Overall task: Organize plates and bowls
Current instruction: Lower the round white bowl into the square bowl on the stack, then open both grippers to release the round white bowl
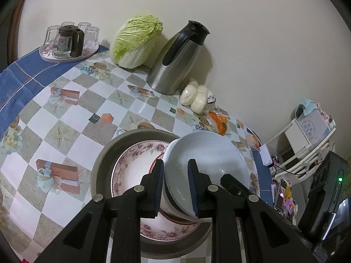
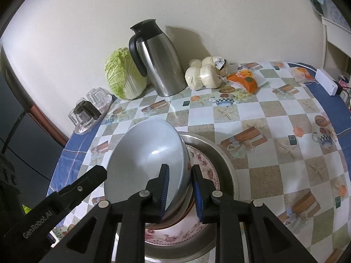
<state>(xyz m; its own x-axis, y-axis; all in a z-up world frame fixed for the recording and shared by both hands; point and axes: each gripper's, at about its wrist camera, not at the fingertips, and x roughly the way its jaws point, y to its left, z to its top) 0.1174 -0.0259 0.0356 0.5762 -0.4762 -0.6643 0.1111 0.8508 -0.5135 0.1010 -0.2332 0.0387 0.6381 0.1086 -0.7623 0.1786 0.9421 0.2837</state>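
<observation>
A pale grey-white bowl (image 1: 210, 160) is held tilted above a floral-rimmed plate (image 1: 131, 171) that lies in a round metal basin (image 1: 103, 160). My left gripper (image 1: 176, 171) is shut on the bowl's left rim, one finger inside, one outside. In the right wrist view my right gripper (image 2: 179, 175) is shut on the same bowl's (image 2: 144, 153) right rim, above the floral plate (image 2: 206, 166) and the basin (image 2: 230, 168). The left gripper's finger (image 2: 83, 186) shows at the bowl's far side.
Along the wall stand a napa cabbage (image 1: 136, 41), a steel thermos jug (image 1: 177, 59), bagged white buns (image 1: 197, 98) and an orange snack packet (image 1: 219, 122). A tray with glasses and a small pitcher (image 1: 68, 41) sits far left. A white power strip (image 2: 326, 81) lies at the table's right edge.
</observation>
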